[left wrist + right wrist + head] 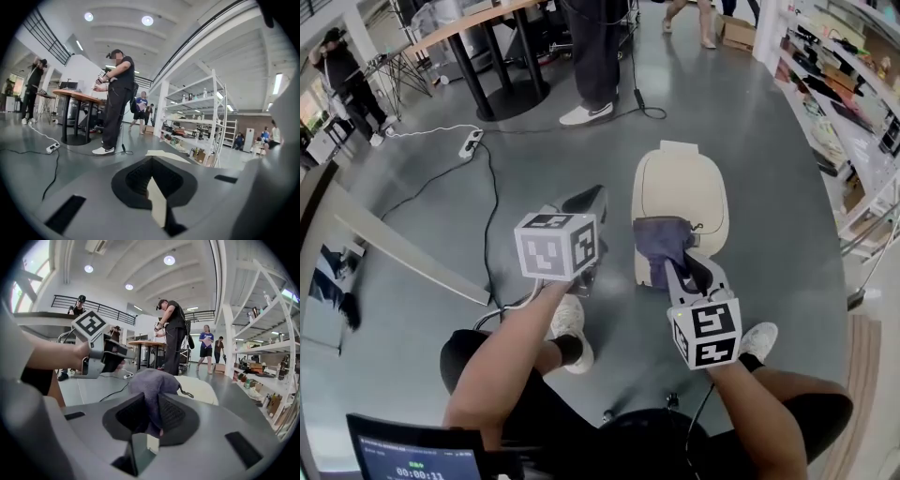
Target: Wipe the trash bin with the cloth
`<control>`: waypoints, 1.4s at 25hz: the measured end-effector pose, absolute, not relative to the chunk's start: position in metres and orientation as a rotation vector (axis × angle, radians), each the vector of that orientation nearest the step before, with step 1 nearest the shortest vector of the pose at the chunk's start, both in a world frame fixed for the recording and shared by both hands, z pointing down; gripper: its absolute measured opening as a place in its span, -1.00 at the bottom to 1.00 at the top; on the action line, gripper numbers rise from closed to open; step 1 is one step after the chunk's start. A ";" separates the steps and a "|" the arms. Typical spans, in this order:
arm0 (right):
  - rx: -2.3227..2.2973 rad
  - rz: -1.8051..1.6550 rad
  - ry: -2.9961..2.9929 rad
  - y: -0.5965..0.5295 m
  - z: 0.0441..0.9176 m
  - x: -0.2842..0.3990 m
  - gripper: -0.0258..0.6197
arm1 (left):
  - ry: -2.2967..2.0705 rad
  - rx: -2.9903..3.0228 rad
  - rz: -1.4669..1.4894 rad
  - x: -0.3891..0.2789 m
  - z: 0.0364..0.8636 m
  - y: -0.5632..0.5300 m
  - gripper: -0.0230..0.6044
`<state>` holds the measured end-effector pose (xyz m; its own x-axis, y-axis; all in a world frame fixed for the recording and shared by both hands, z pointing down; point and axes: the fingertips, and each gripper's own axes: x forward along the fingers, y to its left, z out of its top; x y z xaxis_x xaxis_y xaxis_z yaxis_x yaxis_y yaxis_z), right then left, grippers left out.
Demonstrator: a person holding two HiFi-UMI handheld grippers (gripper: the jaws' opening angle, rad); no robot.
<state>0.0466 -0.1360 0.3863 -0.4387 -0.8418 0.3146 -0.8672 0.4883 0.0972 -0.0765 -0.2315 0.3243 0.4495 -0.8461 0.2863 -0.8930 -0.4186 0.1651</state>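
Observation:
A cream trash bin (680,192) with its lid down stands on the grey floor ahead of me; its lid edge shows in the left gripper view (161,153) and its top in the right gripper view (199,387). A purple-grey cloth (659,246) lies bunched against the bin's near edge, and my right gripper (680,272) is shut on it. In the right gripper view the cloth (152,380) bulges out from between the jaws of the right gripper (151,404). My left gripper (586,211) hovers left of the bin, jaws together and empty (151,161).
My white shoes (570,323) (759,339) rest on the floor near the bin. A power strip with cable (471,142) lies at the left. A round table base (511,94) and a standing person's shoe (586,112) are behind. Shelving (853,122) lines the right side.

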 end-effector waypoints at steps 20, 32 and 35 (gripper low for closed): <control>1.686 0.215 -2.226 -0.143 0.494 0.039 -0.68 | -1.513 2.381 0.226 -0.102 0.343 -0.219 -0.94; 1.895 0.298 -2.045 -0.150 0.512 0.139 -0.68 | -1.447 2.378 0.257 -0.086 0.358 -0.213 -0.94; 1.914 0.310 -2.010 -0.151 0.516 0.155 -0.68 | -1.447 2.372 0.257 -0.087 0.360 -0.212 -0.94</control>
<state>0.1552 -0.1507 0.5163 -0.0288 -0.9189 0.3934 -0.9948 0.0649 0.0787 -0.0868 -0.2121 0.3602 0.4620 -0.8231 0.3303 -0.8865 -0.4173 0.2000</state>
